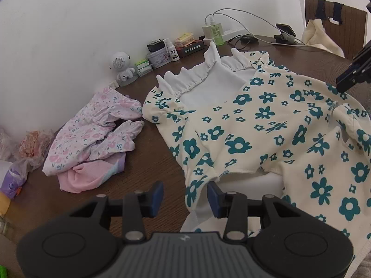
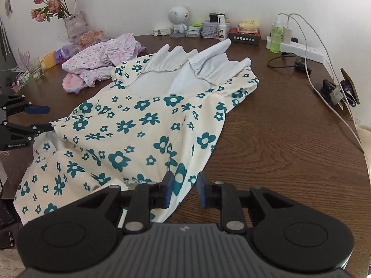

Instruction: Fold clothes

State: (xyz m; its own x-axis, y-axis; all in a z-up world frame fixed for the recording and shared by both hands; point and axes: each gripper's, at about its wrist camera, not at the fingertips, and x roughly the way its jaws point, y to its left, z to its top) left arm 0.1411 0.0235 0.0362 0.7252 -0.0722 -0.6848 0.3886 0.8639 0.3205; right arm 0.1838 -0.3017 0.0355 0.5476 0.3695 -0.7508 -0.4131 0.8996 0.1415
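A cream garment with teal flowers (image 1: 262, 125) lies spread on the brown table (image 1: 148, 169), its white frilled lining (image 1: 208, 85) turned up at the far end. My left gripper (image 1: 185, 197) hovers open at the garment's near left hem, with a flap of cloth in the gap and neither pad pressing it. In the right wrist view the same garment (image 2: 139, 127) runs away from my right gripper (image 2: 185, 190), which stands open over the near right edge, its pads apart from the cloth. My left gripper (image 2: 44, 118) shows at the left edge there, and my right gripper (image 1: 352, 74) at the right edge here.
A crumpled pink floral garment (image 1: 97, 134) lies left of the spread one. Along the wall stand a white robot figure (image 1: 121, 67), boxes, bottles and a power strip (image 2: 301, 48) with cables. A phone on a clamp (image 2: 340, 88) sits right. Dried flowers (image 2: 53, 4) stand far left.
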